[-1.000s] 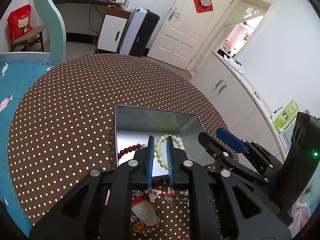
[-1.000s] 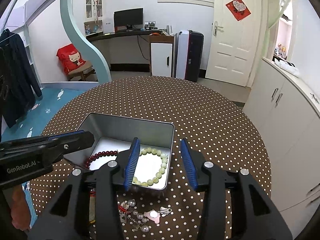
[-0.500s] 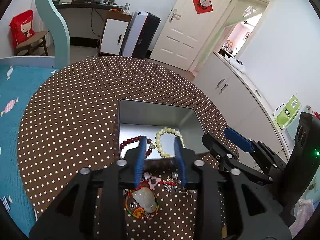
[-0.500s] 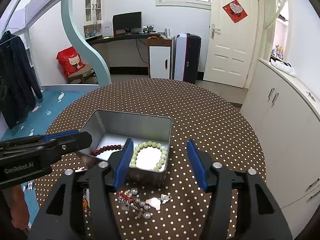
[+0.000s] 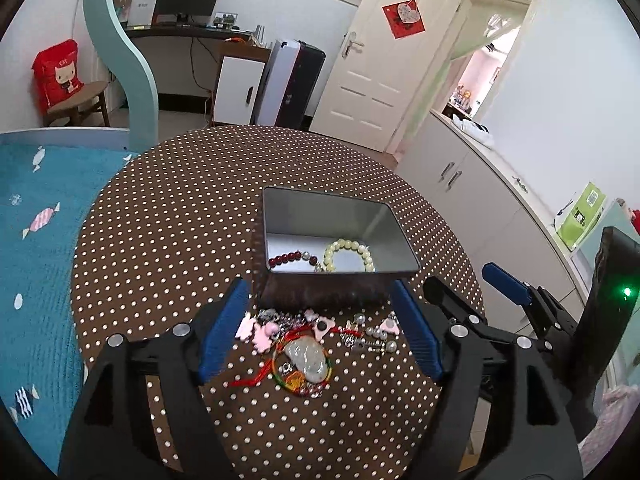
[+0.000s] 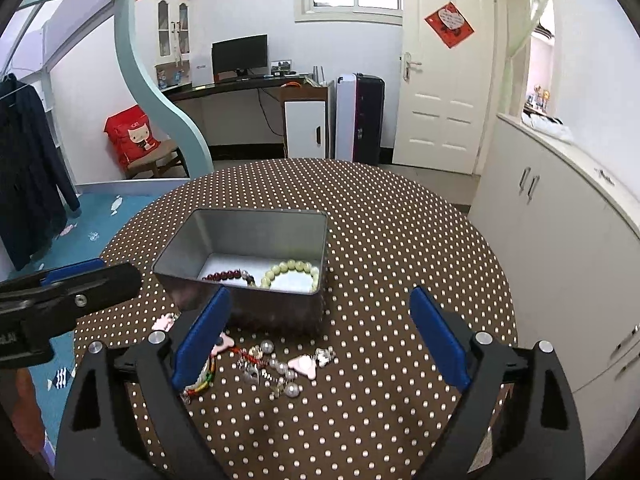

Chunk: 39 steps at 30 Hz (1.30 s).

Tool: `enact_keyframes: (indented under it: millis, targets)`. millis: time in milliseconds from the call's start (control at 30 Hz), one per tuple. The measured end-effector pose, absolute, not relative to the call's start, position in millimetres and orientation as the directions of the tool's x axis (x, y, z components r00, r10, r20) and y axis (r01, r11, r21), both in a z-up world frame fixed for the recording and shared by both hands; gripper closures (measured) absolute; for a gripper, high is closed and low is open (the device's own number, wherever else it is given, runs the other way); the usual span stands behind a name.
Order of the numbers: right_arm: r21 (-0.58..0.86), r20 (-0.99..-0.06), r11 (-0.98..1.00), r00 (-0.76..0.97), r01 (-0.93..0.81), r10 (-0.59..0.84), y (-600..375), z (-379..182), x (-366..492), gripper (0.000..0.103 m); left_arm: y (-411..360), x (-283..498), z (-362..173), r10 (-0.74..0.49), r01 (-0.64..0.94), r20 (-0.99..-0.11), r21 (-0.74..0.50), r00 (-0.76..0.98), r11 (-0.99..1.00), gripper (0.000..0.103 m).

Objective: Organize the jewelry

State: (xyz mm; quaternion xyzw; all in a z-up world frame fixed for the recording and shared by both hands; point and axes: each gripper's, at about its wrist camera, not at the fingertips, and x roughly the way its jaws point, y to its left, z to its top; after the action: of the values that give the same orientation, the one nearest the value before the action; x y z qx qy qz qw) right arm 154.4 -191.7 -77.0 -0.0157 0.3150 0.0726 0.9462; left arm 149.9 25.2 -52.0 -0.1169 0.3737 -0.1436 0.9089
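Observation:
A silver metal tin (image 5: 296, 208) (image 6: 256, 222) stands on the round dotted table. Inside lie a dark red bead bracelet (image 5: 286, 258) (image 6: 224, 275) and a pale green bead bracelet (image 5: 348, 246) (image 6: 292, 267). In front of the tin lies loose jewelry: a jade pendant on a colourful cord (image 5: 306, 360), pink charms (image 5: 260, 330) (image 6: 302, 362) and pearls (image 5: 378, 336) (image 6: 280, 368). My left gripper (image 5: 320, 334) is open and empty, its jaws either side of the pile. My right gripper (image 6: 320, 336) is open and empty above the pearls.
The brown polka-dot table (image 5: 168, 220) (image 6: 400, 240) is round with edges near on all sides. White cabinets (image 6: 560, 220) stand to the right. A blue rug (image 5: 36, 208) lies left. The right gripper (image 5: 508, 284) shows at the right in the left wrist view.
Both grippers have pulled back from the tin toward me and opened wider. The left gripper went from nearly shut over the tin to wide open over the loose pile.

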Motion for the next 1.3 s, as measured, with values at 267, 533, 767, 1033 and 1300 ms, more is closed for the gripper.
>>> enact_keyframes:
  millis: [267,533,767,1033,1300]
  targets:
    - [0.024,-0.629,0.995,0.773,-0.096,0.090,-201,-96,143,0.008,25,133,-74,-0.365,0.193,-0.677,-0.318,0.640,0.928,0.027]
    - [0.056,-0.654,0.992,0.747,-0.114,0.122,-204,-122,131,0.008,22,133,-106,-0.378,0.191,-0.723,-0.330,0.579,0.924,0.047]
    - [0.068,-0.669,0.989,0.730,-0.131,0.142,-207,-136,122,0.008,21,136,-126,-0.339,0.143,-0.758,-0.314,0.557,0.939,0.068]
    - [0.082,-0.668,0.986,0.727,-0.145,0.162,-209,-139,115,0.008,13,137,-144,-0.325,0.132,-0.779,-0.304,0.536,0.944,0.086]
    - [0.082,-0.664,0.984,0.727,-0.160,0.174,-209,-140,110,0.008,15,131,-136,-0.330,0.124,-0.748,-0.320,0.575,0.939,0.098]
